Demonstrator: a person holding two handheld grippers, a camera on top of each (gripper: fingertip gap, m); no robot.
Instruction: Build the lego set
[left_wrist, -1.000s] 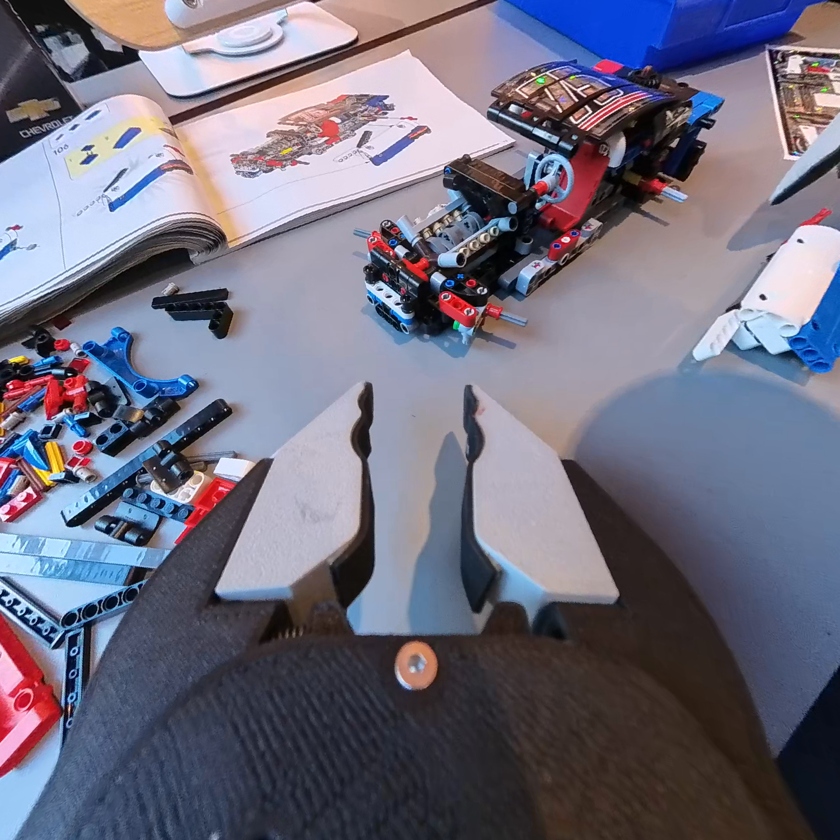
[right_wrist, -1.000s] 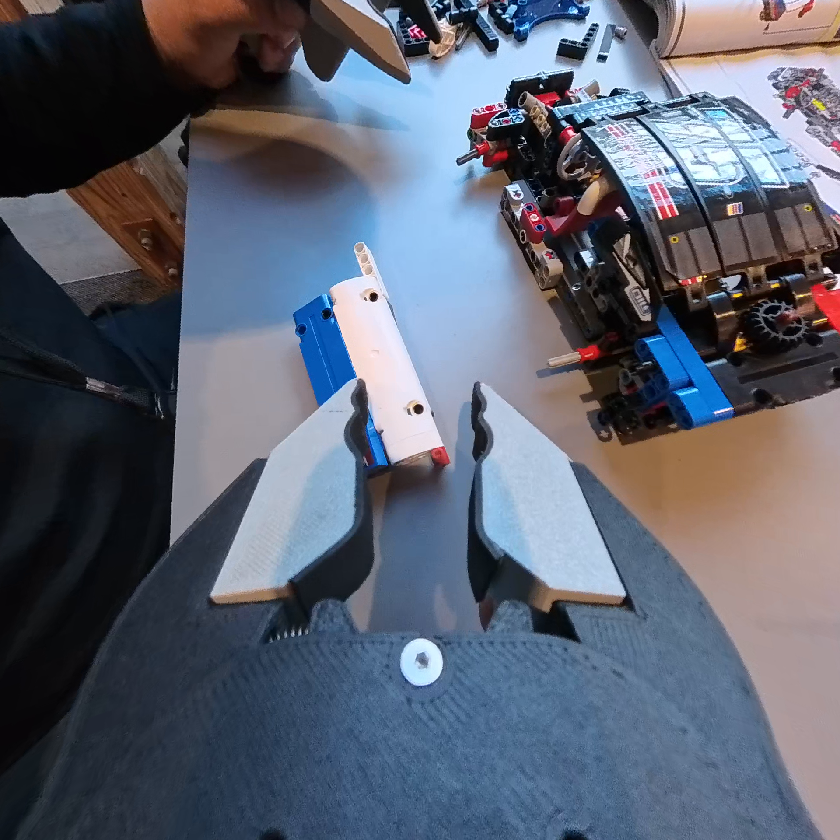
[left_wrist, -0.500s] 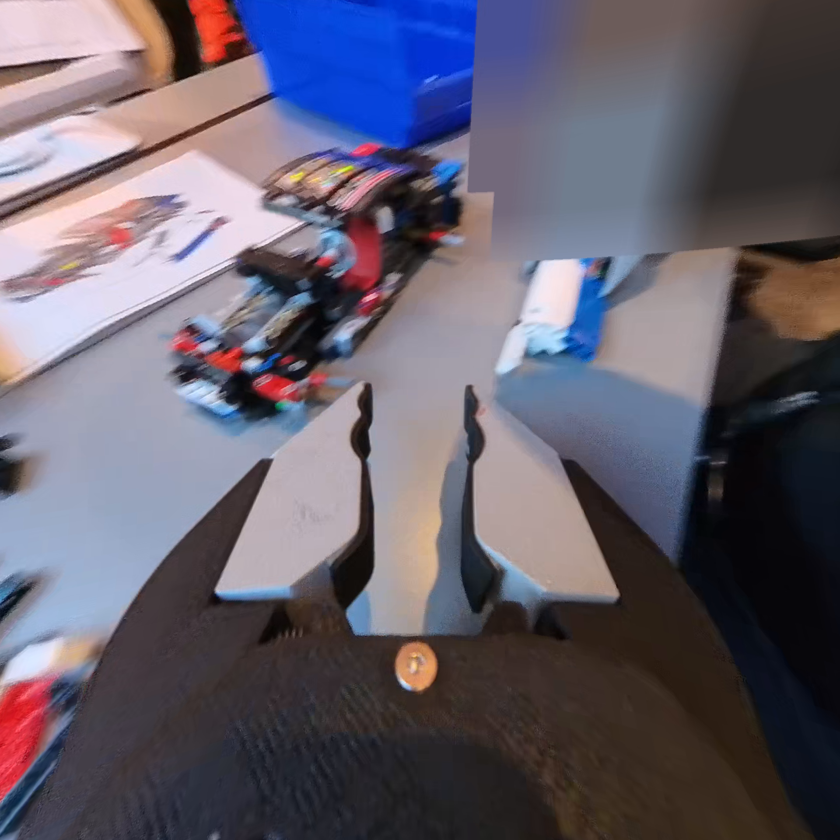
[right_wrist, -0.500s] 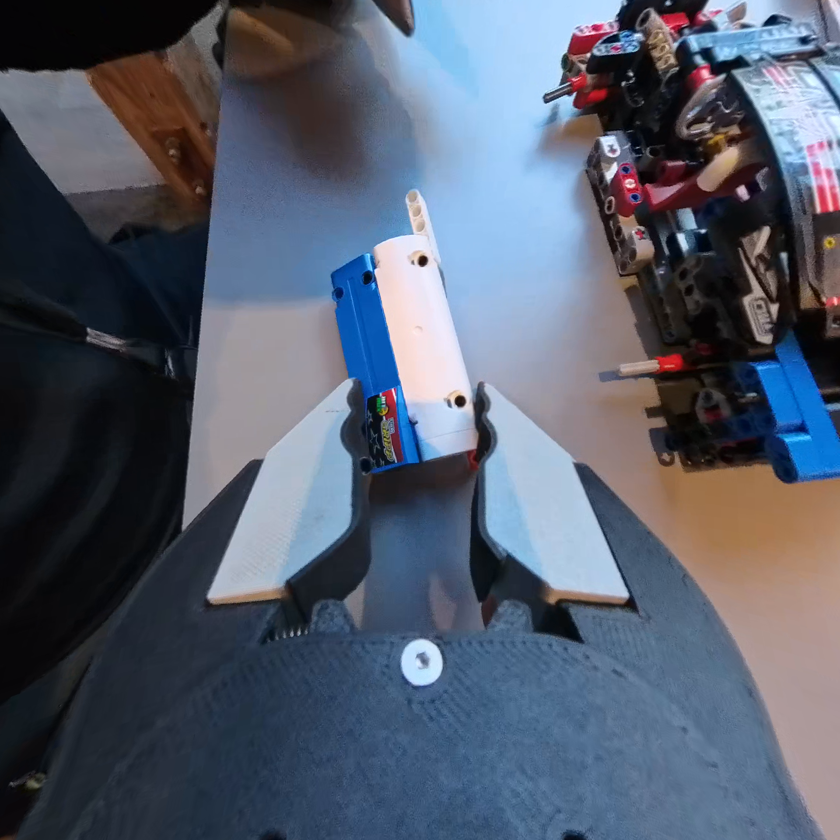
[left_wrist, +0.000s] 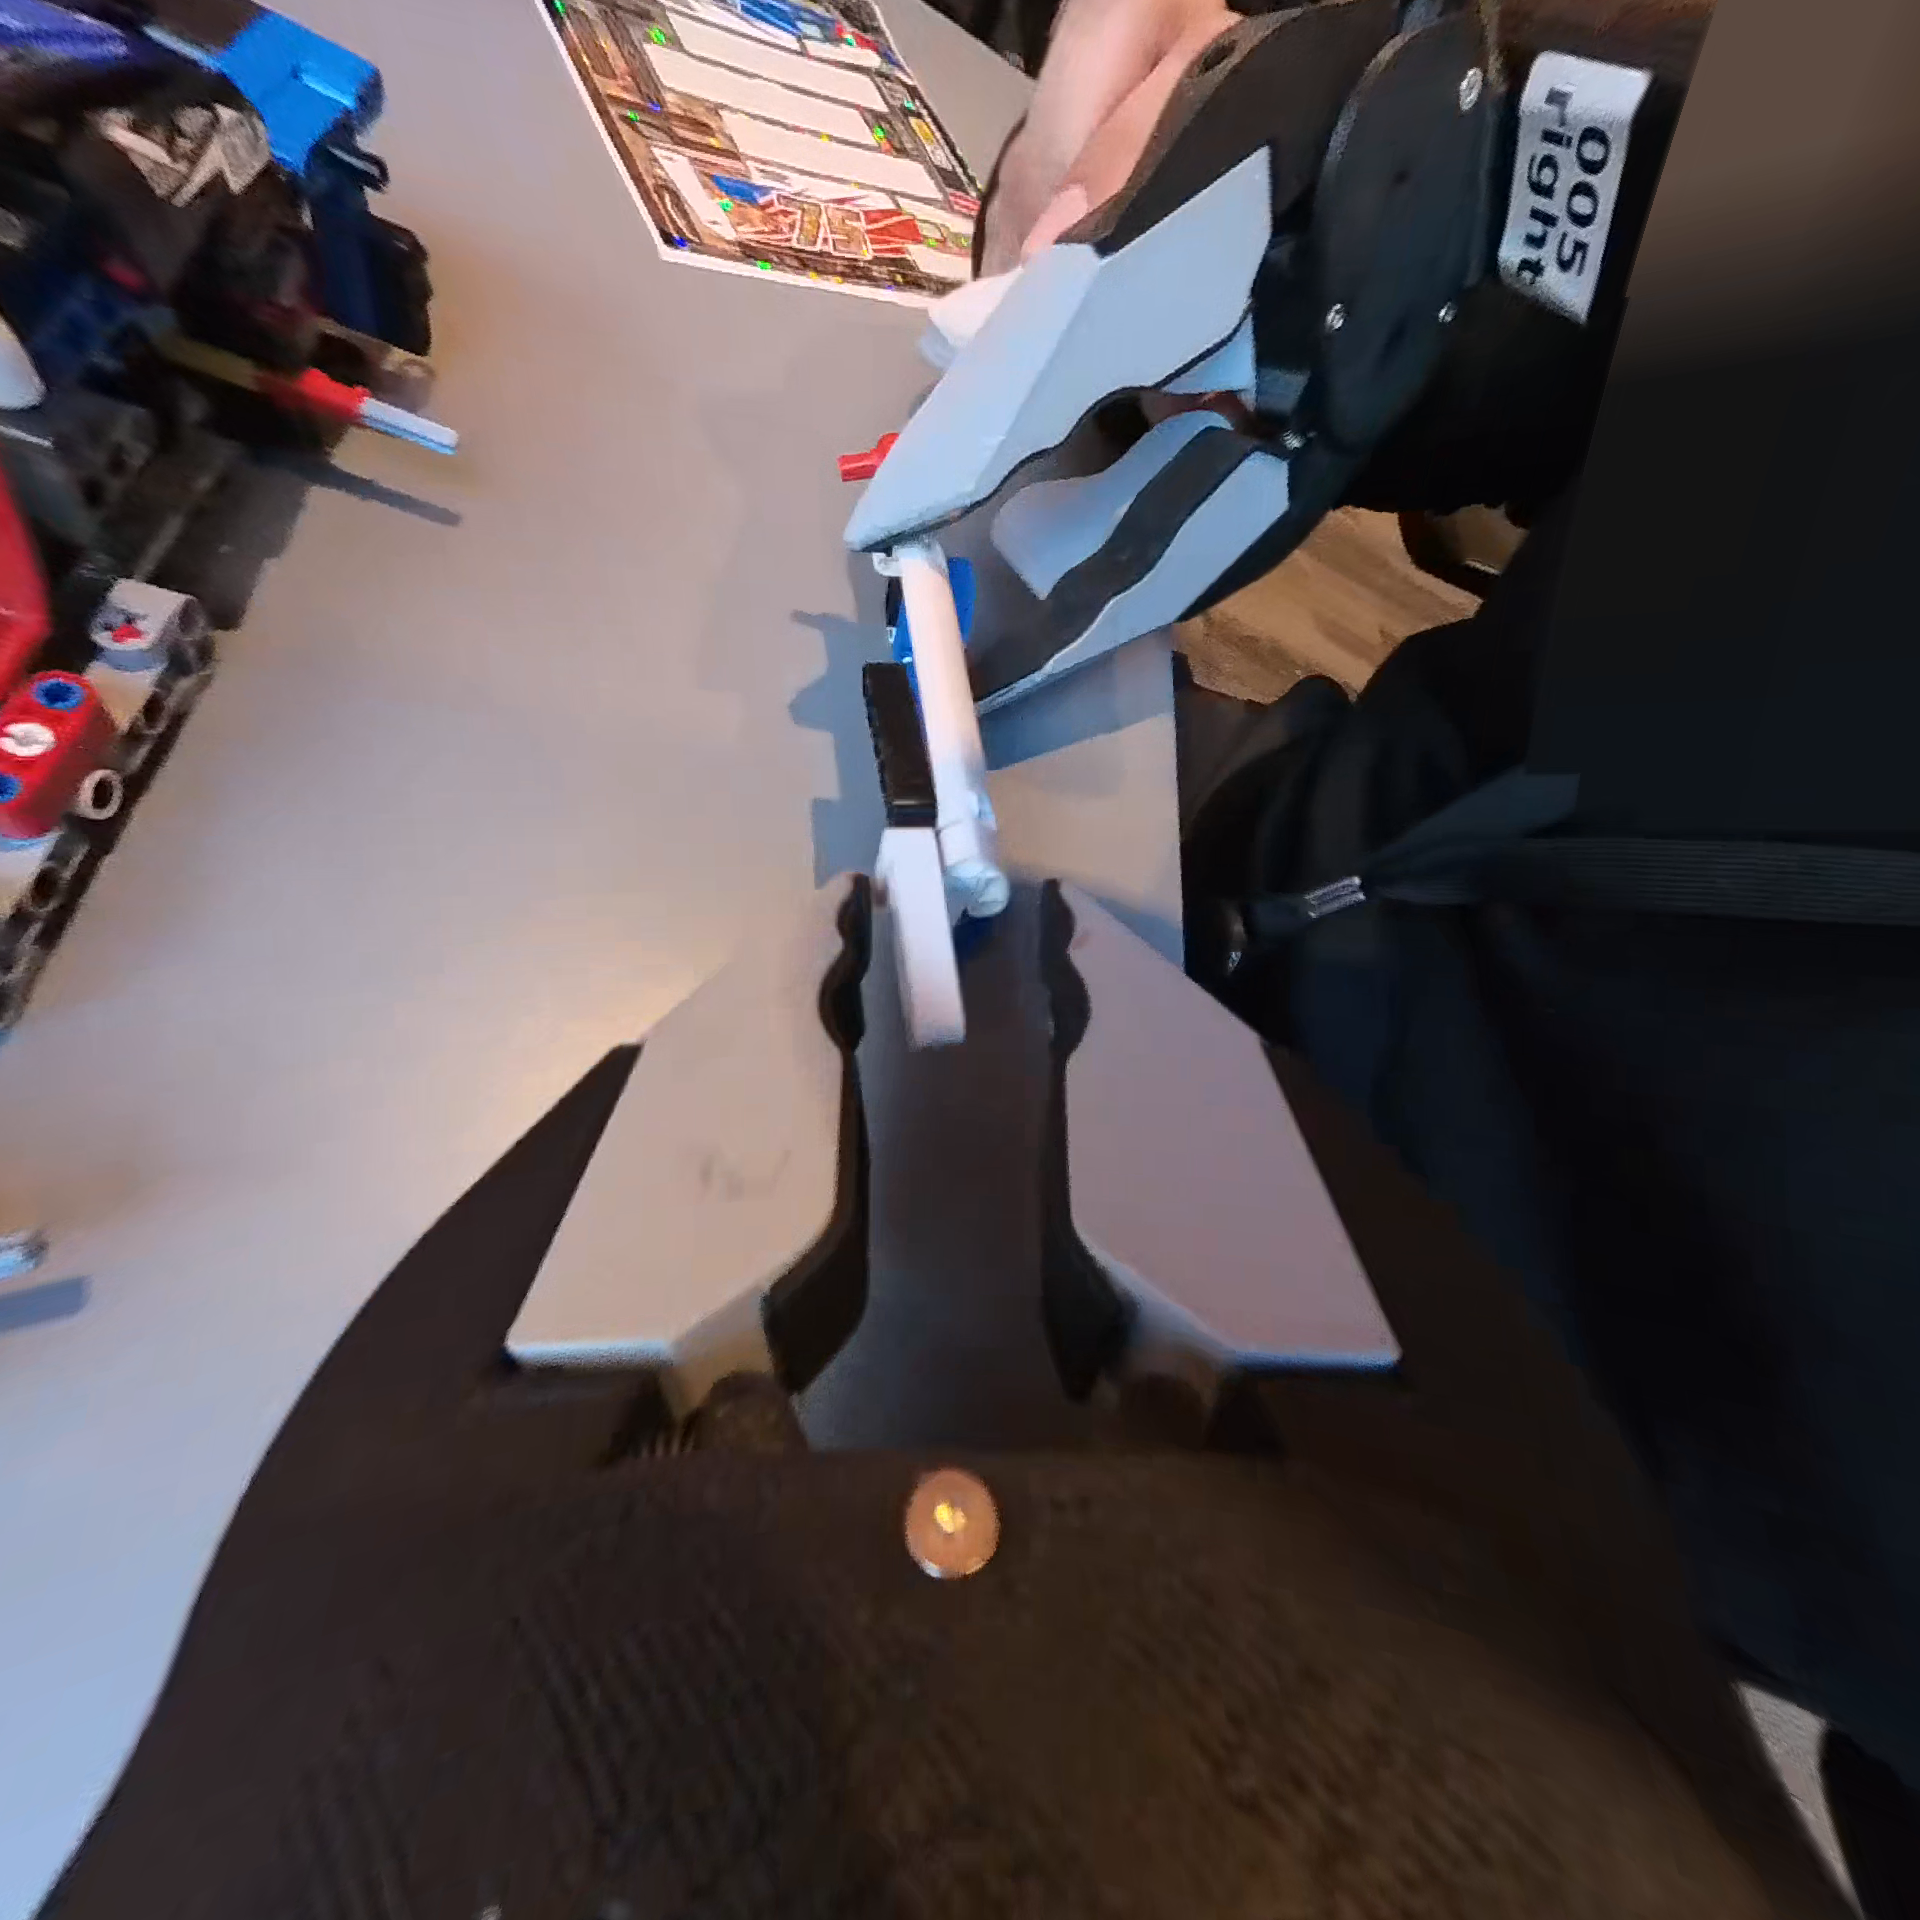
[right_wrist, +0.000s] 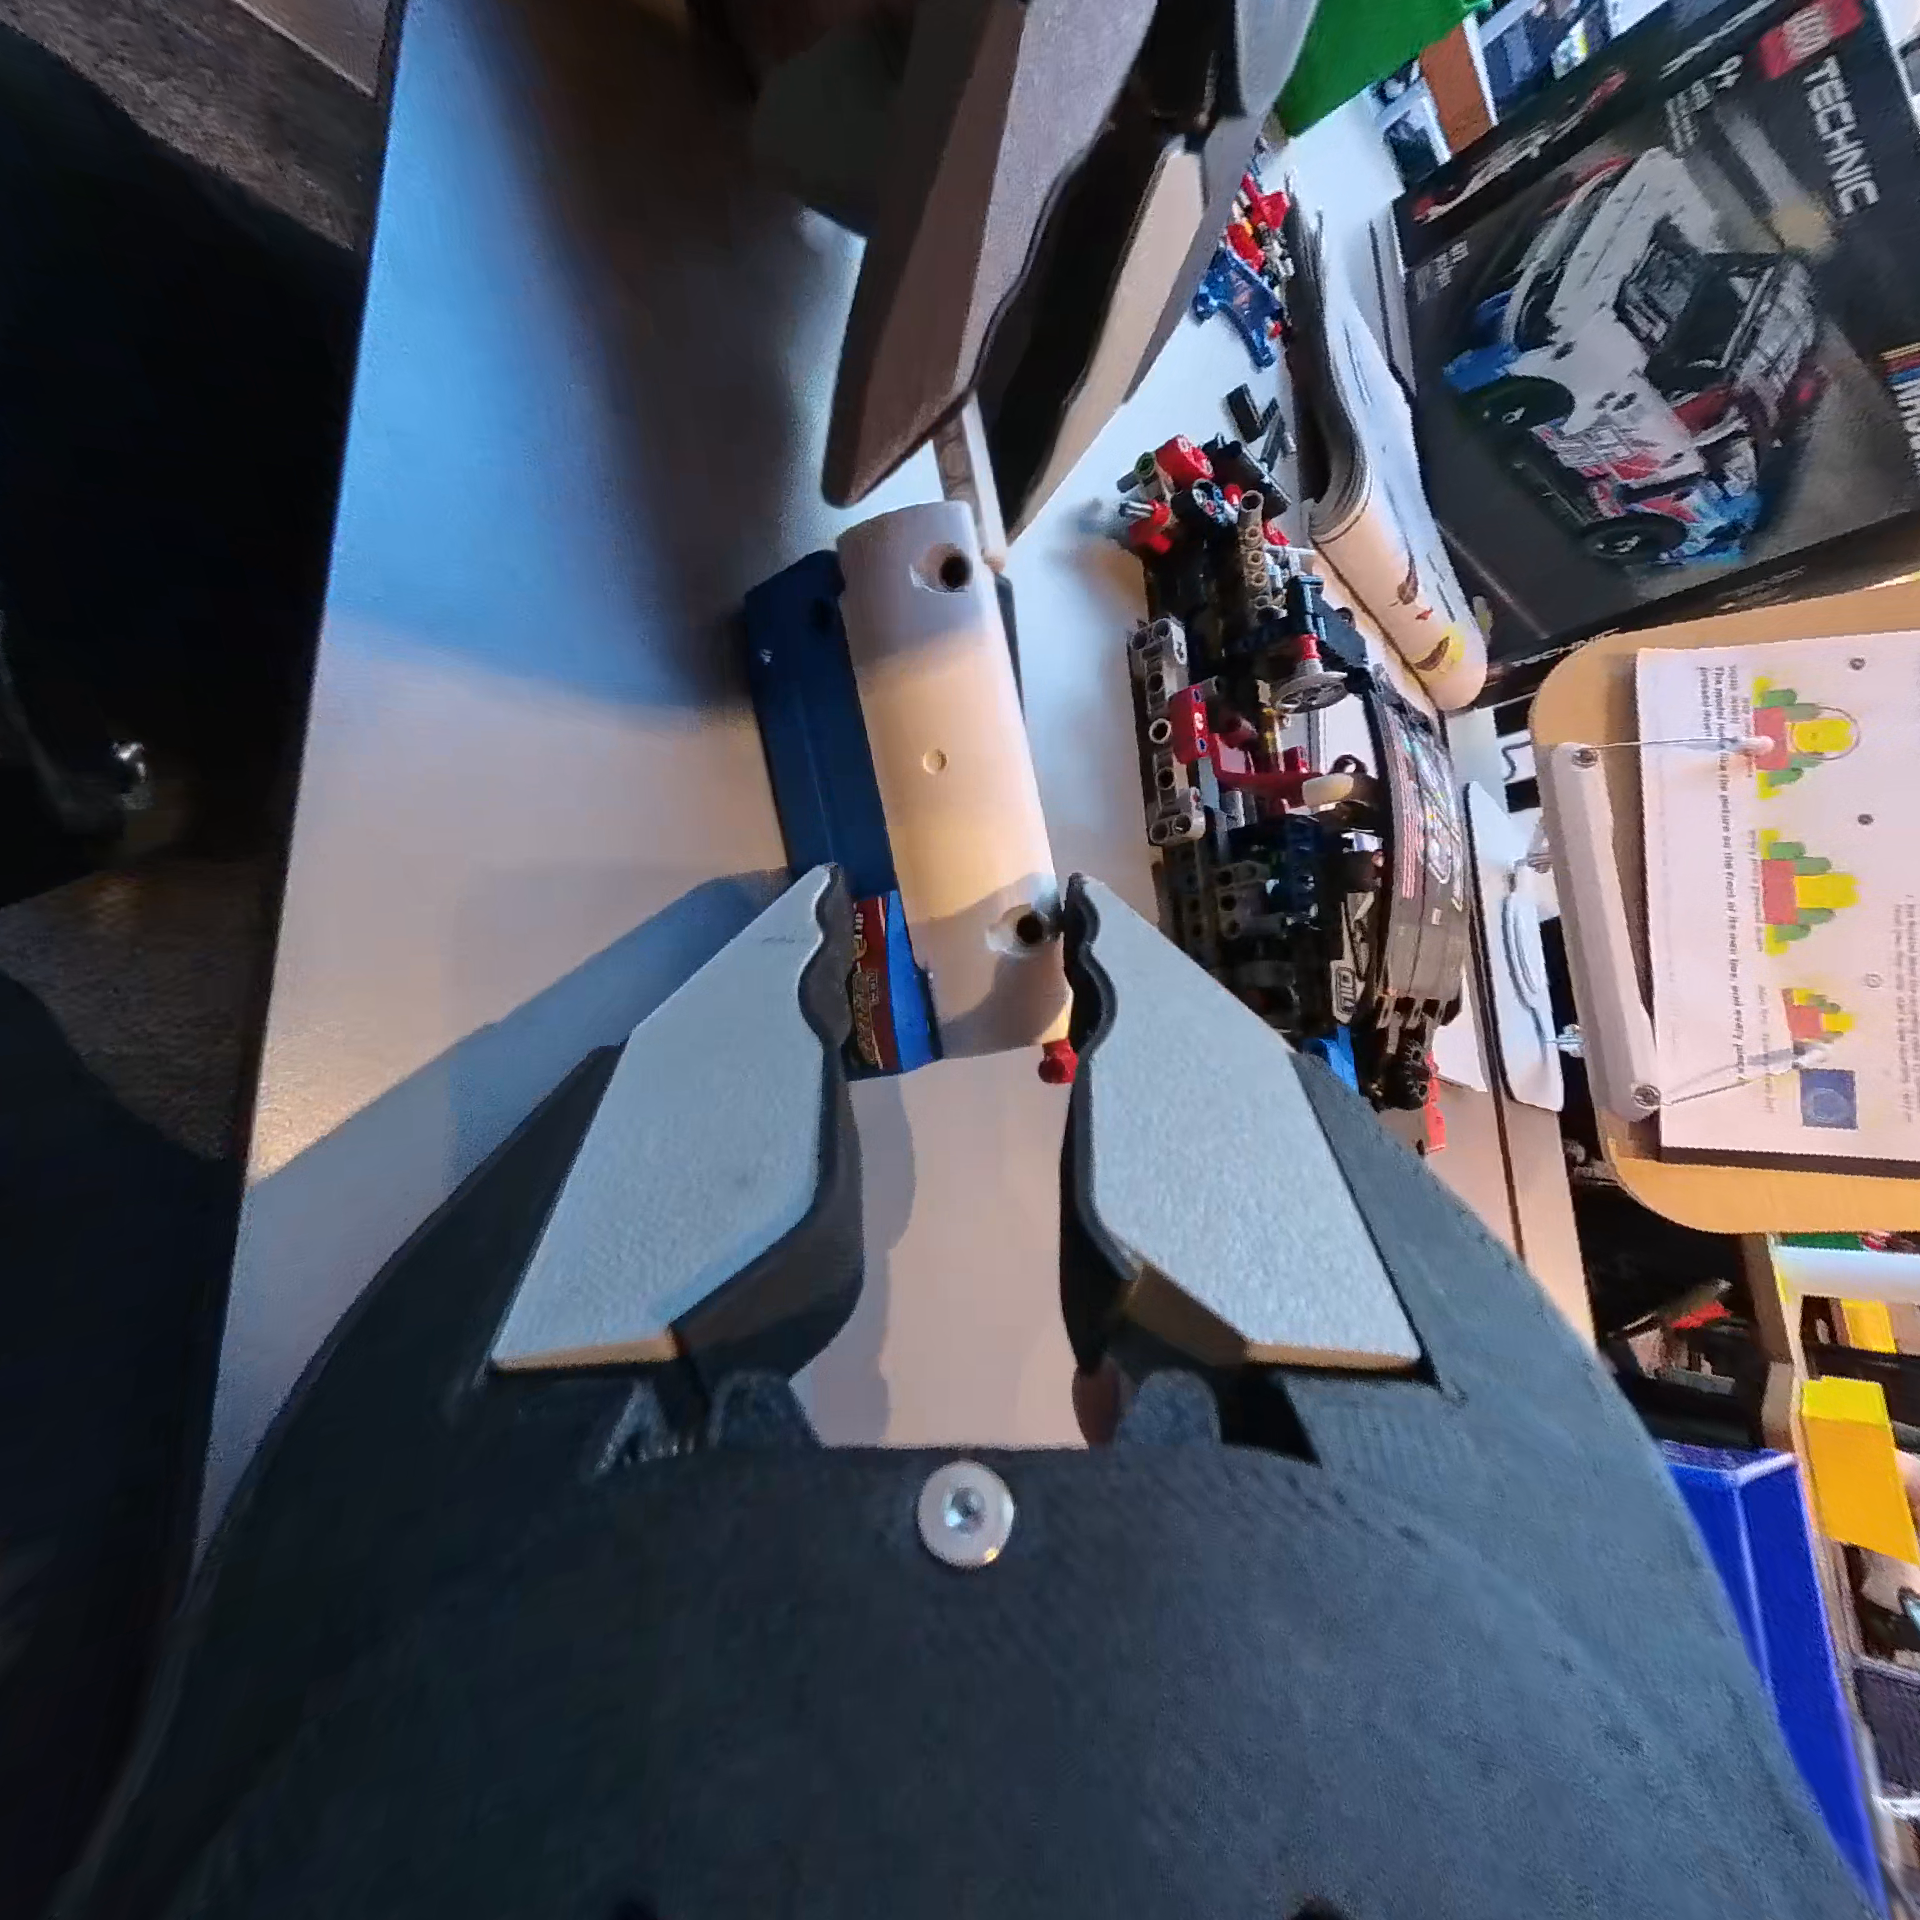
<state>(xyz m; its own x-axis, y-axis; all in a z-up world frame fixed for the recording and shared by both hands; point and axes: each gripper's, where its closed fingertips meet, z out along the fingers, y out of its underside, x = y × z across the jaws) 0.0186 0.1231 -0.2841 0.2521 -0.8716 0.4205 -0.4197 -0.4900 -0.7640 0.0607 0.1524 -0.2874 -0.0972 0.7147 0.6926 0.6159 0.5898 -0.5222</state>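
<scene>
A: What are my jaws doing right now?

B: From where I sit, your right gripper (right_wrist: 961, 940) has its jaws pressed on both flanks of the near end of the white and blue panel (right_wrist: 935, 769): one pad on the blue side, the other on the white. I judge it is gripping. The left gripper (left_wrist: 951, 935) stands narrowly apart, with the panel's thin white tip between its fingers (left_wrist: 847, 966), and I see no firm contact there.

A: Where does the panel lie?

B: It is by the near edge of the grey table (right_wrist: 520, 623), well to the side of the half-built car (right_wrist: 1278, 790). In the left wrist view it looks raised on edge. Its long axis runs straight away from the right jaws and points at the left ones, so the two grippers face each other along it.

A: Which one is nearer?

B: Both are at the panel; the right has the fuller hold. The left only needs to pinch shut on the tip.

A: Anything else close by?

B: Beyond the car lie the open booklet (right_wrist: 1371, 520) and the set's box (right_wrist: 1662, 312). A sticker sheet (left_wrist: 769, 135) lies beyond the panel.
</scene>
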